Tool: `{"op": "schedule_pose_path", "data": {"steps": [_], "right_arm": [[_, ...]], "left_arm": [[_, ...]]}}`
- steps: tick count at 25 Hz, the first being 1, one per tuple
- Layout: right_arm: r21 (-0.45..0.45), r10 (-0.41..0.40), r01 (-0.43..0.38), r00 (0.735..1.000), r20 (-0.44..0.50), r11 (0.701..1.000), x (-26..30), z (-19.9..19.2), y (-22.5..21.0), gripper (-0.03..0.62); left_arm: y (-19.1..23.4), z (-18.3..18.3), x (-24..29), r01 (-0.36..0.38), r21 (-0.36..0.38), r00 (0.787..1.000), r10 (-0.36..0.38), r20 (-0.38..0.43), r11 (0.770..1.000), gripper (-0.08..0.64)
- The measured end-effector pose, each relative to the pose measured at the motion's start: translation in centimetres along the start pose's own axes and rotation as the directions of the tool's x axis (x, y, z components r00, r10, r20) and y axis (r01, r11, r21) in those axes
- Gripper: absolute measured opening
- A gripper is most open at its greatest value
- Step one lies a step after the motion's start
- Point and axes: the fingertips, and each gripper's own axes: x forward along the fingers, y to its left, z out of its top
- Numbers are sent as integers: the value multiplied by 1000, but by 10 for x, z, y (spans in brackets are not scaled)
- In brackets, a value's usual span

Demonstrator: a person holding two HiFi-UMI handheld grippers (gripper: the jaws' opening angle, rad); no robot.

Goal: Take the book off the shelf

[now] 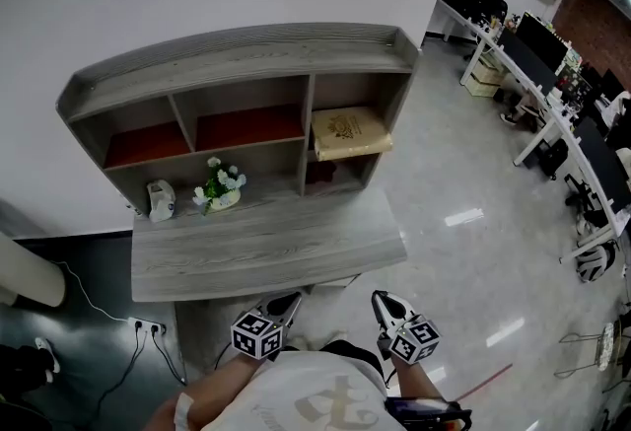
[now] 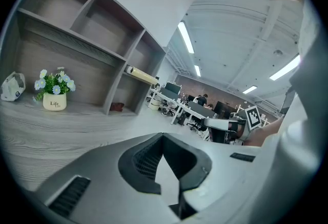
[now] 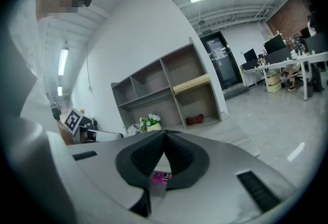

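A tan book (image 1: 350,131) lies flat on the middle board of the right-hand compartment of a grey wooden shelf unit (image 1: 246,49); its front end sticks out over the board's edge. It also shows as a pale slab, the book (image 2: 141,75) in the left gripper view and the book (image 3: 192,83) in the right gripper view. My left gripper (image 1: 293,299) and right gripper (image 1: 380,299) hang close to my body, short of the desk's near edge and far from the book. The left gripper (image 2: 163,137) has its jaws together with nothing in them. The right gripper (image 3: 165,133) is shut and empty too.
The shelf stands on a grey desk (image 1: 266,251). On it are a small flower pot (image 1: 219,188), a white object (image 1: 161,199) and a dark red thing (image 1: 320,173) in the lower right compartment. A power strip (image 1: 148,325) lies on the floor at left. Office desks with monitors (image 1: 532,54) fill the right.
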Motion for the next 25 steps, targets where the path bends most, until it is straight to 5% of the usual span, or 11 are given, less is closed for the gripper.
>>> {"op": "schedule_pose_path", "data": {"steps": [17, 25], "right_arm": [[-32, -60, 59, 998, -26, 998, -10, 2, -9, 3], [-5, -37, 37, 999, -20, 999, 15, 3, -34, 5]], "left_arm": [[-9, -9, 5, 26, -9, 1000, -26, -16, 1000, 3], [9, -7, 22, -20, -16, 999, 19, -36, 1000, 3]]}}
